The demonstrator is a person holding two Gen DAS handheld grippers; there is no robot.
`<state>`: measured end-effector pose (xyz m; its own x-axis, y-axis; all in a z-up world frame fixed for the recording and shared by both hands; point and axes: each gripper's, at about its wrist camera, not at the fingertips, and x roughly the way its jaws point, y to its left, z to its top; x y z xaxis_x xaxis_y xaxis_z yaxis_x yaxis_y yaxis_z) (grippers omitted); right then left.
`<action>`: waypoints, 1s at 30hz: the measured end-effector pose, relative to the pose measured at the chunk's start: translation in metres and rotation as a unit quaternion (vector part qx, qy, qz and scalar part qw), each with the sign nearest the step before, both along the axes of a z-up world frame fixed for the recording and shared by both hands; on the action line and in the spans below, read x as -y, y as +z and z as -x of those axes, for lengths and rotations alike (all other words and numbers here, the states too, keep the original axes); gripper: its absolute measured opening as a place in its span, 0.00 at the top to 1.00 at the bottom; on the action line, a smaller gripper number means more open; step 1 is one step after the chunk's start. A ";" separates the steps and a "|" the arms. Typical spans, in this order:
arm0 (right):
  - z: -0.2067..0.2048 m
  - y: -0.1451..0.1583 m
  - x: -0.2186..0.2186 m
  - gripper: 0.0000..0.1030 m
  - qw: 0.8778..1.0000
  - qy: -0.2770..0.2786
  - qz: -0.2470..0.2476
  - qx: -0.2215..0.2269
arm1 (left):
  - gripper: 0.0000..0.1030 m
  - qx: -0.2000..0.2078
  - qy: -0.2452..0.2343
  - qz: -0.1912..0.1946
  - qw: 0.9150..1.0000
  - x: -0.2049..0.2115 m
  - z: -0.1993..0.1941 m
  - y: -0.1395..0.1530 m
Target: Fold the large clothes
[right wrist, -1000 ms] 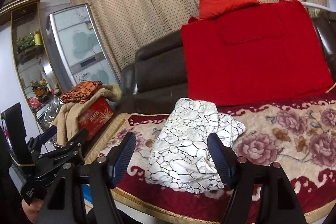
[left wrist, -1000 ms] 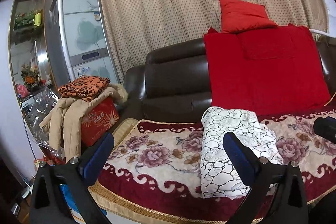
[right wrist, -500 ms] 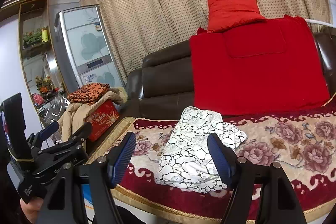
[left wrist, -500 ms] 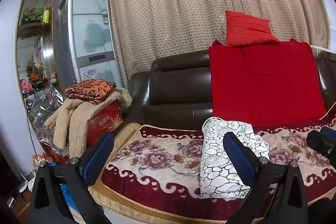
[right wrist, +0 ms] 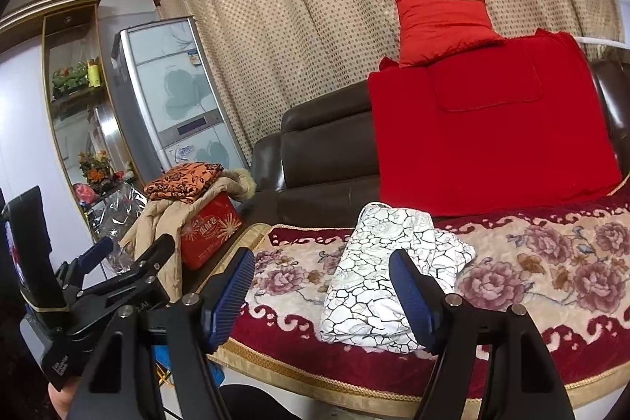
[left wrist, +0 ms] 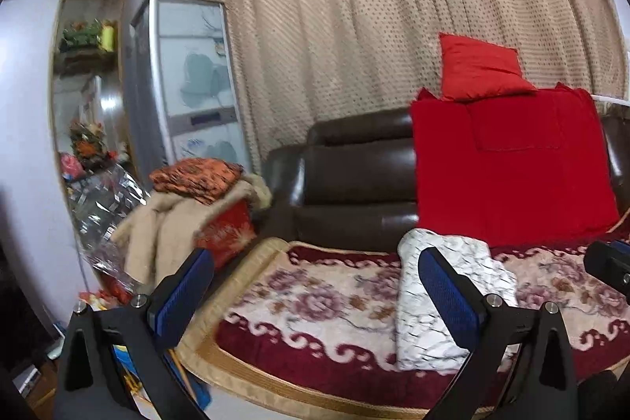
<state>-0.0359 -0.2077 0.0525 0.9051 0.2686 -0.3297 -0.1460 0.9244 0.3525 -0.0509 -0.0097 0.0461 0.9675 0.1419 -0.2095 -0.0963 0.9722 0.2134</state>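
Observation:
A folded white garment with a black crackle pattern lies on the floral sofa cover; it also shows in the right wrist view. My left gripper is open and empty, held back from the sofa's front edge. My right gripper is open and empty too, in front of the garment and apart from it. The left gripper's body shows at the left of the right wrist view, and part of the right gripper at the right edge of the left wrist view.
A dark leather sofa carries a red blanket and a red cushion. To its left stand a red box with a beige coat and orange cloth, a fridge and shelves.
Both grippers have pulled back and tilted up from the sofa, so the garment looks smaller and lower. The jaws stay open. The garment has not moved.

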 end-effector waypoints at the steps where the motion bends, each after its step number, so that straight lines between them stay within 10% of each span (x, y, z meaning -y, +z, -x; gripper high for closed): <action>1: 0.000 0.001 -0.002 0.28 1.000 0.002 0.000 0.001 | 0.00 0.006 0.005 -0.003 1.000 -0.002 0.002 0.003; 30: -0.056 -0.025 -0.003 0.25 0.998 -0.024 0.041 -0.045 | 0.00 -0.074 -0.024 0.007 0.997 0.019 -0.065 -0.018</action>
<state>0.0204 -0.2048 0.0278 0.8820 0.1946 -0.4292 -0.0717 0.9556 0.2859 0.0146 -0.0290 0.0285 0.9313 0.0930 -0.3522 -0.0189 0.9779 0.2082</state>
